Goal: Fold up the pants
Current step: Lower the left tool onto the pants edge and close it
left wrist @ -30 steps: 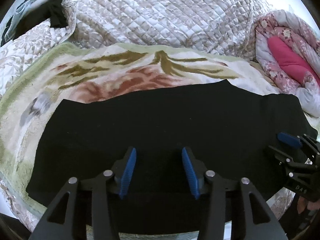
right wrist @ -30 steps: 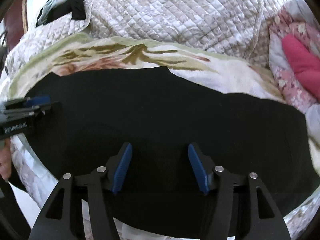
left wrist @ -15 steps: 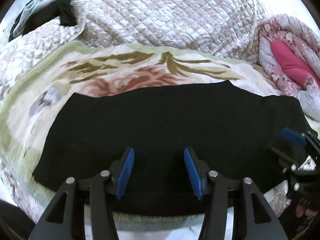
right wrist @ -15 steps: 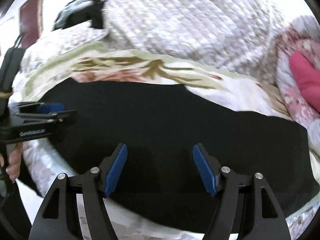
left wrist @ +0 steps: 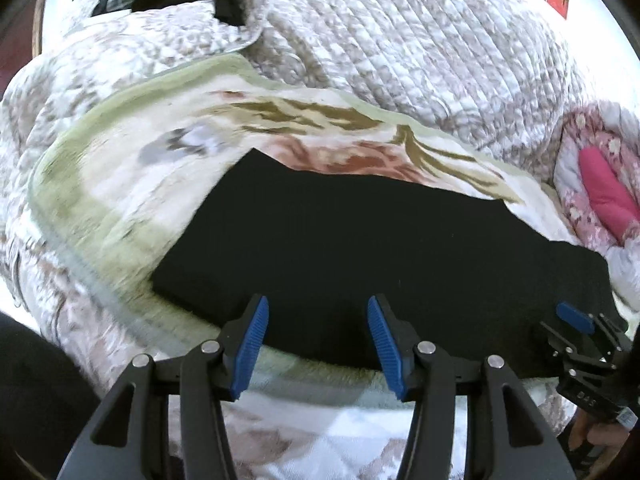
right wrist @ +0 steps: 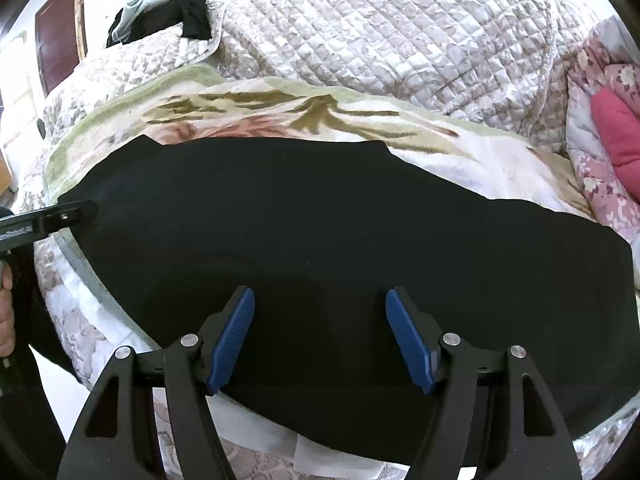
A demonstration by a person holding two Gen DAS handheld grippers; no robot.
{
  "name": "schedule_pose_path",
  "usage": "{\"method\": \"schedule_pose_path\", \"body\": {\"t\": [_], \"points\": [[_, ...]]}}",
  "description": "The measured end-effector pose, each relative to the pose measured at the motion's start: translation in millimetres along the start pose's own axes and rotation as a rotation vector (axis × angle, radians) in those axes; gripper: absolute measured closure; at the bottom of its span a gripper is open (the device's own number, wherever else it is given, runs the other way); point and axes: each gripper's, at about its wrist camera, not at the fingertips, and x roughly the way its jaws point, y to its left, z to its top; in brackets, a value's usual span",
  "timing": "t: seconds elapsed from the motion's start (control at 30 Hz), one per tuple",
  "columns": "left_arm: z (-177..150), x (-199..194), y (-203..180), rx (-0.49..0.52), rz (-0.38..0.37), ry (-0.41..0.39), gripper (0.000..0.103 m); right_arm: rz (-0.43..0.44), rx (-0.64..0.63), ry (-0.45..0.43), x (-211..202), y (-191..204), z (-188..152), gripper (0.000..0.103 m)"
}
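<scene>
Black pants lie flat, folded lengthwise, across a flowered blanket on a bed; they also fill the right wrist view. My left gripper is open and empty, over the pants' near edge close to their left end. My right gripper is open and empty above the pants' near edge, further right. The right gripper also shows at the lower right of the left wrist view. The left gripper's side shows at the left of the right wrist view.
A quilted beige cover is heaped behind the blanket. A pink flowered quilt lies at the right. Dark clothes lie at the back left. The bed's near edge runs just below both grippers.
Both grippers have drawn back toward the bed's near edge. The left gripper has swung left, so the pants' left end now sits nearer the middle of its view. Both stay open.
</scene>
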Motion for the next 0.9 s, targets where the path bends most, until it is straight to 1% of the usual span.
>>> {"method": "schedule_pose_path", "body": {"t": [0.1, 0.17, 0.23, 0.27, 0.57, 0.63, 0.7, 0.77, 0.8, 0.83, 0.9], "points": [[-8, -10, 9, -0.054, 0.009, -0.009, 0.048, 0.001, 0.001, 0.0, 0, 1, 0, 0.035], [-12, -7, 18, -0.091, 0.014, 0.016, 0.048, 0.001, -0.001, -0.001, -1, 0, 0, 0.035], [-12, -2, 25, -0.118, -0.007, 0.03, 0.048, 0.003, 0.001, -0.001, -1, 0, 0, 0.035], [-10, -3, 27, -0.133, -0.016, 0.023, 0.048, 0.003, 0.001, -0.001, -1, 0, 0, 0.035], [-1, 10, 40, -0.219, -0.05, 0.025, 0.048, 0.017, 0.024, -0.009, -3, -1, 3, 0.035], [5, 15, 40, -0.231, -0.035, 0.017, 0.048, 0.022, 0.035, -0.015, -4, -1, 4, 0.035], [12, 20, 37, -0.221, -0.001, 0.012, 0.05, 0.021, 0.047, -0.024, -5, -2, 6, 0.035], [18, 25, 30, -0.181, 0.075, 0.017, 0.068, 0.022, 0.062, -0.035, -8, -4, 7, 0.035], [20, 27, 26, -0.156, 0.099, 0.016, 0.084, 0.022, 0.07, -0.04, -9, -6, 7, 0.035], [23, 28, 25, -0.148, 0.094, 0.022, 0.091, 0.021, 0.079, -0.044, -10, -8, 7, 0.035], [28, 28, 22, -0.145, 0.074, 0.031, 0.094, 0.019, 0.105, -0.055, -13, -13, 8, 0.035]]}}
